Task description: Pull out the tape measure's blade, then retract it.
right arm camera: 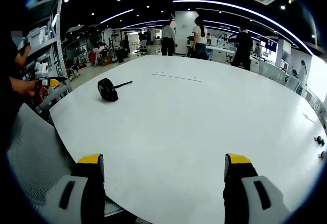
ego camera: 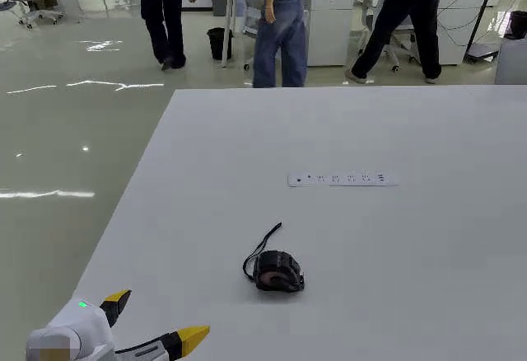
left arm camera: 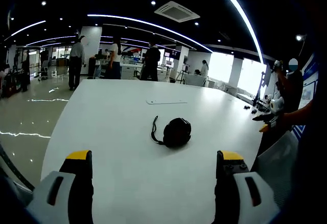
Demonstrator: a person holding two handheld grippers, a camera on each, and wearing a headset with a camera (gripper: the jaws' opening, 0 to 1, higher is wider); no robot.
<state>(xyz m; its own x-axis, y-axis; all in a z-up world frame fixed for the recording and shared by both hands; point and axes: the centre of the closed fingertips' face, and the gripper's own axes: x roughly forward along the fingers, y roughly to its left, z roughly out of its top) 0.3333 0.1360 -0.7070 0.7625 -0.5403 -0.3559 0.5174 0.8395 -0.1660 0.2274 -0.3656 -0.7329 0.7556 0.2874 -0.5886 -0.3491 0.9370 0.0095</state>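
Tape measure (ego camera: 278,271) on white table (ego camera: 387,246)

One tape measure (ego camera: 278,271), one power strip (ego camera: 342,180), one white table (ego camera: 412,130), three standing people (ego camera: 280,23).

Bright, even overhead light from ceiling strips (left arm camera: 240,13). Glare streaks on glossy floor (ego camera: 82,86). Gripper views bend at edges.

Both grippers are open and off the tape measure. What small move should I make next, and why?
Probably ease the left gripper forward toward the tape measure. It lies untouched on the table, blade in, straight ahead of that gripper's open jaws, while the right gripper sees it farther off and to one side.
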